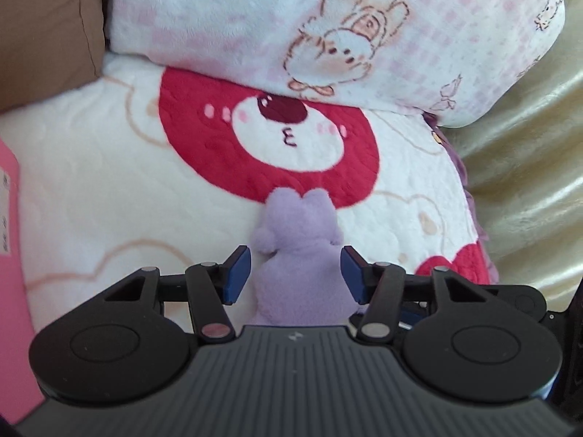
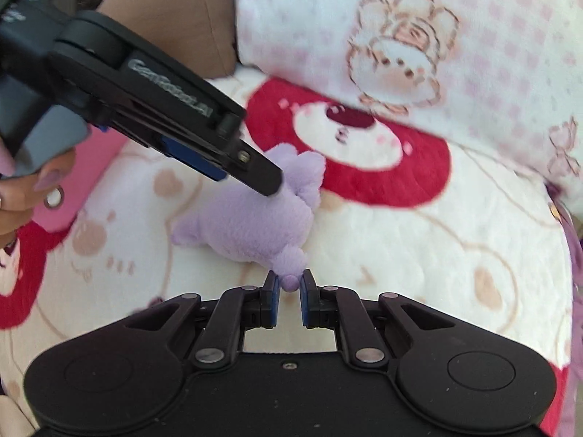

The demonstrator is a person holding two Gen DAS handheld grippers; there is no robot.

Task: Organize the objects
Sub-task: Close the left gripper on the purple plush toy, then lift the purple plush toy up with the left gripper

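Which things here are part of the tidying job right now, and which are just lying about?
In the job:
- purple plush toy
- right tool, shut on a small nub of the toy
- left tool, its fingers on either side of the toy's body

Lying about:
- bear-print blanket underneath
- pink checked pillow
- brown cushion
- pink item at the edge

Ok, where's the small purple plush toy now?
The small purple plush toy sits on the cream bear-print blanket, below its red bear face, between both grippers.

I see the purple plush toy (image 2: 251, 218), soft and fuzzy, lying on the cream blanket (image 2: 419, 255), its ears toward one o'clock, touching the red bear patch (image 2: 400, 178).
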